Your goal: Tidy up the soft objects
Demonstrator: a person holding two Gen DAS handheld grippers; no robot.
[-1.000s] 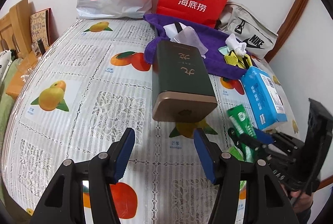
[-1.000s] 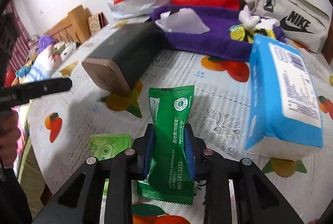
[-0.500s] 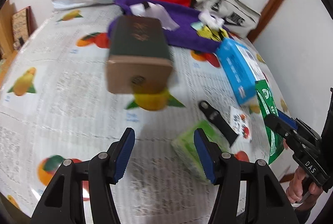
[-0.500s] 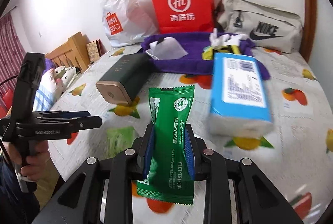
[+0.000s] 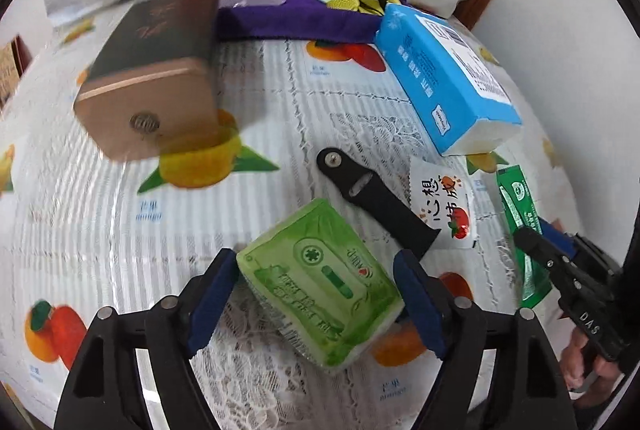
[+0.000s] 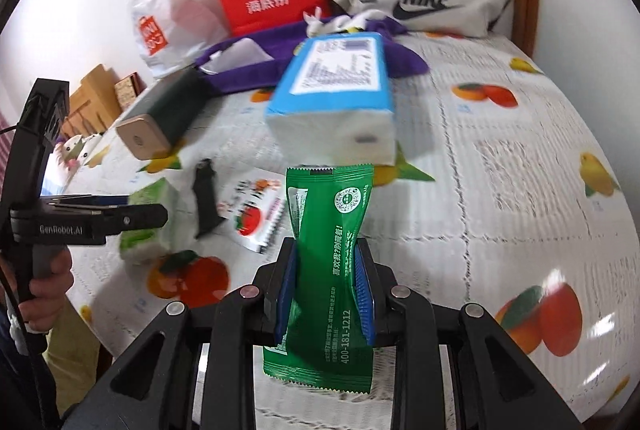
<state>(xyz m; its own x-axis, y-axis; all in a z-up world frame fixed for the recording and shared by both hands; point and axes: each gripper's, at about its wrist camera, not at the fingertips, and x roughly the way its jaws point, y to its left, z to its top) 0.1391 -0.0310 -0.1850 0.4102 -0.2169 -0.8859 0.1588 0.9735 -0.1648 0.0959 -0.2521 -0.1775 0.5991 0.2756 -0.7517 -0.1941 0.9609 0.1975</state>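
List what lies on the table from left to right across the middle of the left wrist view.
Dark green box with a gold end → green tissue pack → black strap → white sachet with a tomato → green packet held by the right gripper.

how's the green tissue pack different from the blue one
The green tissue pack is small and cassette-printed; the blue tissue pack is longer, with a barcode label. The green one lies between the open left gripper; the blue one lies farther back, near the purple cloth. Both rest on the fruit-print tablecloth.
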